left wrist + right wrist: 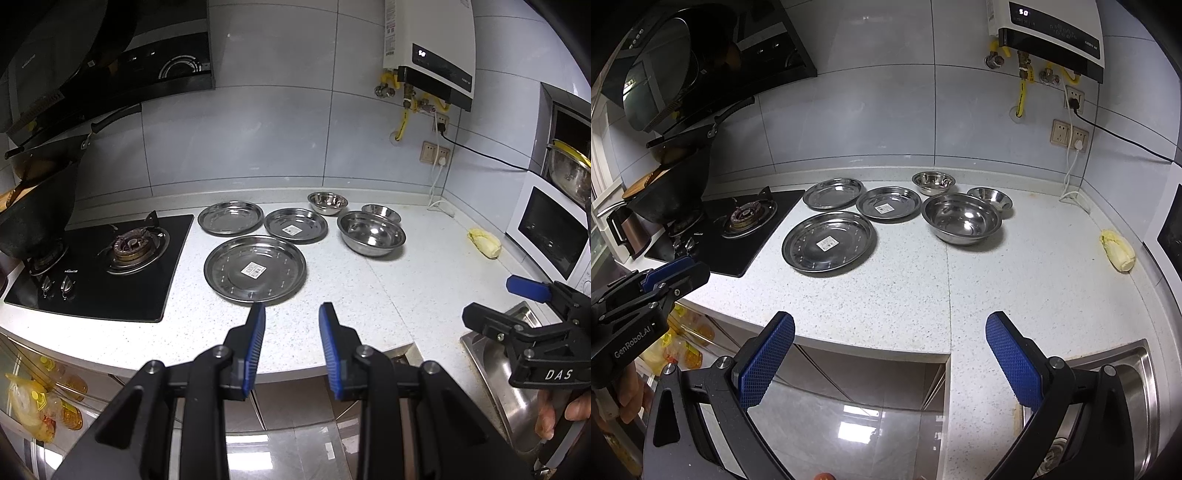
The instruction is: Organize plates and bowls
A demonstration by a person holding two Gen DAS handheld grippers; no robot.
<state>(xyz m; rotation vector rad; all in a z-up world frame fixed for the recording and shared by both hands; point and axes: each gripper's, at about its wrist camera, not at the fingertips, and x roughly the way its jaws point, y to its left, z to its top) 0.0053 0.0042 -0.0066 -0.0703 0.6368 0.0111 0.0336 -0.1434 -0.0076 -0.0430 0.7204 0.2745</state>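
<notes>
Nothing is gripped yet, so the sorting looks to be at its very start: the left gripper (pixel 291 314) hangs over the counter's front edge with its blue pads apart and bare, and the right gripper (pixel 890 328) is spread wider still, also holding nothing. Straight ahead of the left gripper, just beyond its tips, lies the large plate (pixel 255 268); past that sit the left small plate (pixel 230 218) and the stickered small plate (pixel 295 225), side by side, making three plates. Ahead and slightly right of the right gripper stands the large bowl (pixel 961 218), with the back bowl (pixel 933 182) and the right small bowl (pixel 990 198) behind it, so three bowls. A likely next move is nesting the smaller plates onto the large one, which calls for catching a thin, slippery rim edge-on.
</notes>
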